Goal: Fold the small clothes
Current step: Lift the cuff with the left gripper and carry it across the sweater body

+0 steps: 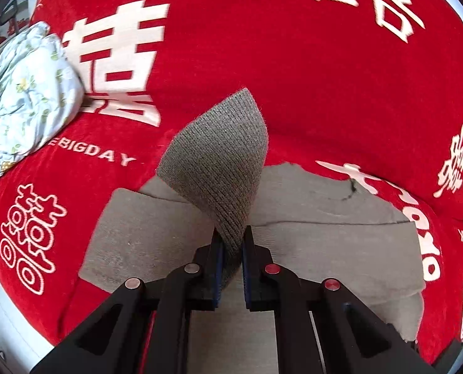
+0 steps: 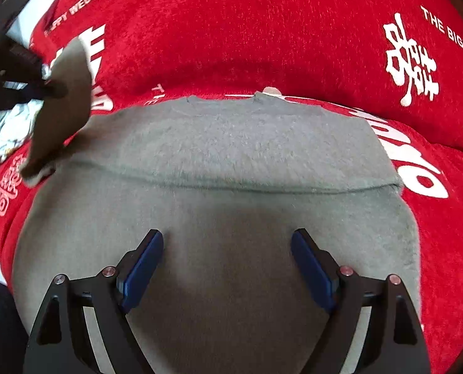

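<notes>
A grey knit sweater (image 2: 231, 218) lies spread on a red blanket (image 2: 262, 31), its upper part folded across in a band (image 2: 231, 149). My left gripper (image 1: 233, 240) is shut on the ribbed cuff of the sweater's sleeve (image 1: 219, 162), holding it lifted above the body of the sweater (image 1: 309, 243). From the right wrist view that same gripper (image 2: 49, 78) shows at the far left with the raised sleeve (image 2: 63, 106) hanging from it. My right gripper (image 2: 226, 243) hovers open over the sweater's lower middle, nothing between its blue pads (image 2: 144, 268).
The red blanket (image 1: 293, 62) bears white characters and lettering and covers the whole work surface. A crumpled pale floral cloth (image 1: 25, 93) lies at the left edge, also glimpsed as floral cloth (image 2: 0, 137) in the right wrist view. A pale floor strip (image 1: 0, 305) shows lower left.
</notes>
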